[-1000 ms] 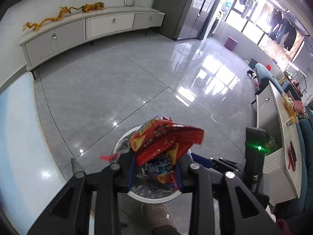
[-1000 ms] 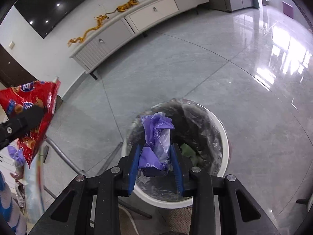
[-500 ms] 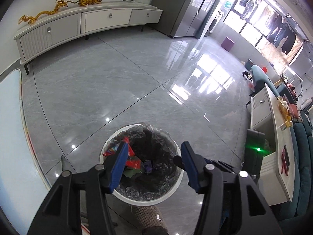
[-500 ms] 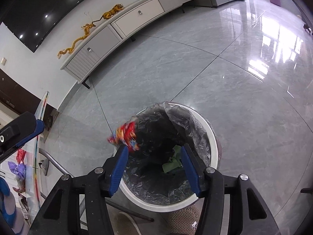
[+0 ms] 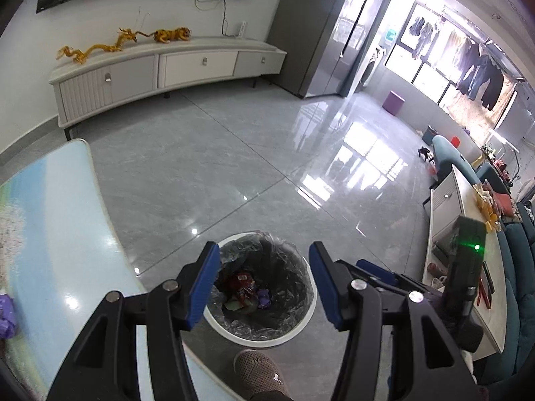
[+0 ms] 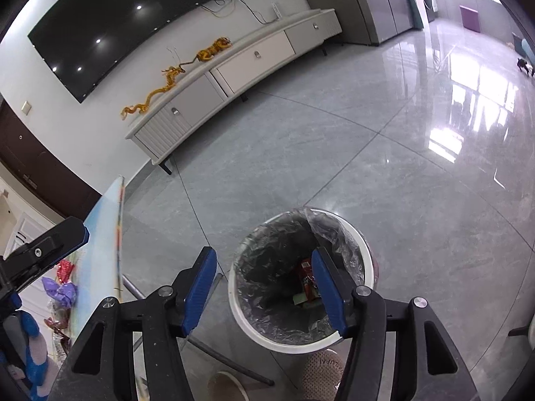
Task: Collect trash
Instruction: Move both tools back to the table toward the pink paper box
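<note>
A white trash bin (image 5: 302,322) with a clear liner stands on the floor below both grippers; it also shows in the right wrist view (image 6: 366,255). A red snack wrapper (image 5: 241,284) and a purple wrapper (image 5: 264,298) lie inside it. The red wrapper (image 6: 305,275) shows in the right wrist view too. My left gripper (image 5: 264,280) is open and empty above the bin. My right gripper (image 6: 264,287) is open and empty, just left of the bin's middle. More purple trash (image 6: 62,292) and red trash (image 6: 65,267) lie on the table at the left.
A glass table with a pale blue top (image 5: 57,234) is at the left. A slippered foot (image 5: 257,372) is just in front of the bin. A long white TV cabinet (image 5: 167,67) lines the far wall. A white side cabinet (image 5: 451,207) and a teal sofa stand at the right.
Both grippers opened and dropped their wrappers, red from the left and purple from the right, into the bin. Both have since risen and pulled back.
</note>
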The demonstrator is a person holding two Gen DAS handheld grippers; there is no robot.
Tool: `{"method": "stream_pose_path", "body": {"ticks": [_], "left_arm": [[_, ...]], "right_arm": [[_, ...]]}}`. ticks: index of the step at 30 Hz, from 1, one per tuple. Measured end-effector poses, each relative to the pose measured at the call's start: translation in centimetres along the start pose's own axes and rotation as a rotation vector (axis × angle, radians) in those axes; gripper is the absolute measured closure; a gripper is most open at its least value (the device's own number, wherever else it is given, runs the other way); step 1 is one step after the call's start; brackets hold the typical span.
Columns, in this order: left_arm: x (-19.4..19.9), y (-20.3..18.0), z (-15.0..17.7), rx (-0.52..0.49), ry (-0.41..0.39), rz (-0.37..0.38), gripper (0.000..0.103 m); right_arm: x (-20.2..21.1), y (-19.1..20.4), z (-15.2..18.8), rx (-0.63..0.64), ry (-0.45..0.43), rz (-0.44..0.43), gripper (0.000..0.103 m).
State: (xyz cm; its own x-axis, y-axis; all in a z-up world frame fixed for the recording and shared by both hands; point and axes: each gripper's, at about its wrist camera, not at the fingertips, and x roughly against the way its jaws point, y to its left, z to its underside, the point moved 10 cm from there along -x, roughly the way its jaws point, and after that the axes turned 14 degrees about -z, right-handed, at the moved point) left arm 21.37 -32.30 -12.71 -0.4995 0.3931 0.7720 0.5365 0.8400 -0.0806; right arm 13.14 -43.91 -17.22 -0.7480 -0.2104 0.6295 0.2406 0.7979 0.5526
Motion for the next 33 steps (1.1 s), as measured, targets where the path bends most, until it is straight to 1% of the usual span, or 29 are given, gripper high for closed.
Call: {"method": "stream_pose_path", "body": {"ticks": [6, 8, 11, 14, 16, 19, 24, 30, 33], "left_arm": [[4.1, 3.7, 0.3, 0.055, -0.065, -0.016, 0.048], [5.7, 5.3, 0.4, 0.077, -0.093, -0.024, 0.042], [8.1, 7.8, 0.7, 0.099, -0.138, -0.039, 0.042], [10.4, 10.6, 1.2, 0.121, -0.182, -0.071, 0.042], [11.6, 12.9, 1.7, 0.147, -0.199, -0.081, 0.042], [13.2, 16.8, 3.1, 0.189, -0.219, -0.119, 0.042], [15.6, 24.5, 6.1, 0.27, -0.235, -0.211, 0.041], [18.2, 33.4, 9.8, 0.391, -0.242, -0.318, 0.041], [18.9, 37.7, 12.1, 0.467, -0.234, -0.369, 0.034]], "right_arm": [[2.2, 4.1, -0.9, 0.082, -0.031, -0.004, 0.046], [2.8, 5.8, -1.1, 0.11, -0.044, -0.002, 0.046], [3.6, 8.1, -1.3, 0.146, -0.057, -0.005, 0.046], [4.2, 10.6, -1.1, 0.186, -0.066, -0.006, 0.046], [4.4, 12.2, -0.9, 0.215, -0.066, -0.009, 0.046], [4.1, 14.8, -0.3, 0.259, -0.06, -0.015, 0.046], [2.9, 18.9, 1.1, 0.325, -0.039, -0.044, 0.046], [1.0, 22.5, 2.5, 0.381, -0.003, -0.08, 0.046], [0.0, 23.9, 3.0, 0.404, 0.018, -0.095, 0.045]]}}
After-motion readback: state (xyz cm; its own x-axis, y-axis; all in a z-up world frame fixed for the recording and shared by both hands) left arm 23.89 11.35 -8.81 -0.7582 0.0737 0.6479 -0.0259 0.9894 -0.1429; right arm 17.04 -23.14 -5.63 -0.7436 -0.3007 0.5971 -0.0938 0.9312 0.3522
